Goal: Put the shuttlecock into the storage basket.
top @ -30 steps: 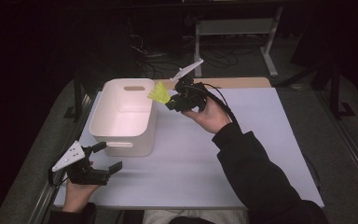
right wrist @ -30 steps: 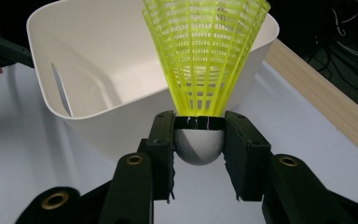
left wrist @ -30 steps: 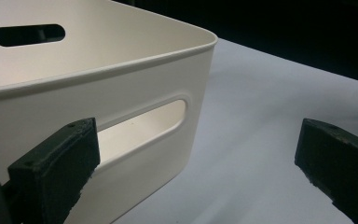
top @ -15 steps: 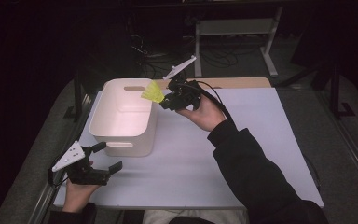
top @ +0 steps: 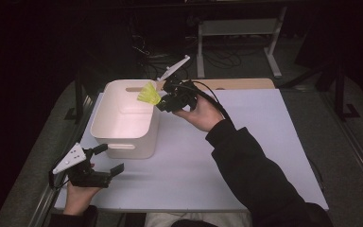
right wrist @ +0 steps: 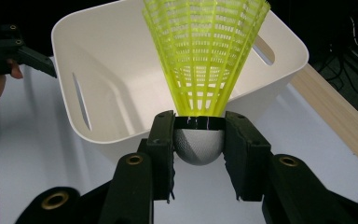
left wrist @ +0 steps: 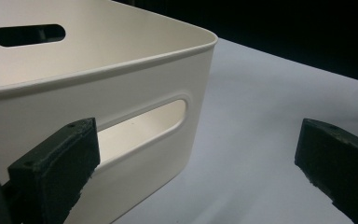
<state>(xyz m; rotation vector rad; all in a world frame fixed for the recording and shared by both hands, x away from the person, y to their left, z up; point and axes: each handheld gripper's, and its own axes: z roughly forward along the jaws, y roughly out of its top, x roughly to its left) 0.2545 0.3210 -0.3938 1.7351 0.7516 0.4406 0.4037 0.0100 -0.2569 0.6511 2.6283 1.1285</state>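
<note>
Right tongs (right wrist: 198, 140) clamped on the white cork of a yellow shuttlecock (right wrist: 205, 56) — skirt flaring away from the hand, long axis aimed into the white bin (top: 123, 120), seemingly just above its right rim. Left tongs (top: 109, 158) spread open — empty, near the table's (top: 246, 142) front left corner.

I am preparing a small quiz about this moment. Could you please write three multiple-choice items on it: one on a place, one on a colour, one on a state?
1. Where is the shuttlecock?
A. at the bin's right rim, in the right tool
B. on the table beside the left tool
C. lying at the bin's bottom

2. What colour is its skirt?
A. white
B. yellow-green
C. red

3. How is the left tool?
A. shut on the bin
B. shut on nothing
C. open, holding nothing

Key: 1 A, the right tool clamps its white cap beside the white bin. 2 B, the right gripper view shows the mesh. 3 C, its jaws stand wide apart.
</note>
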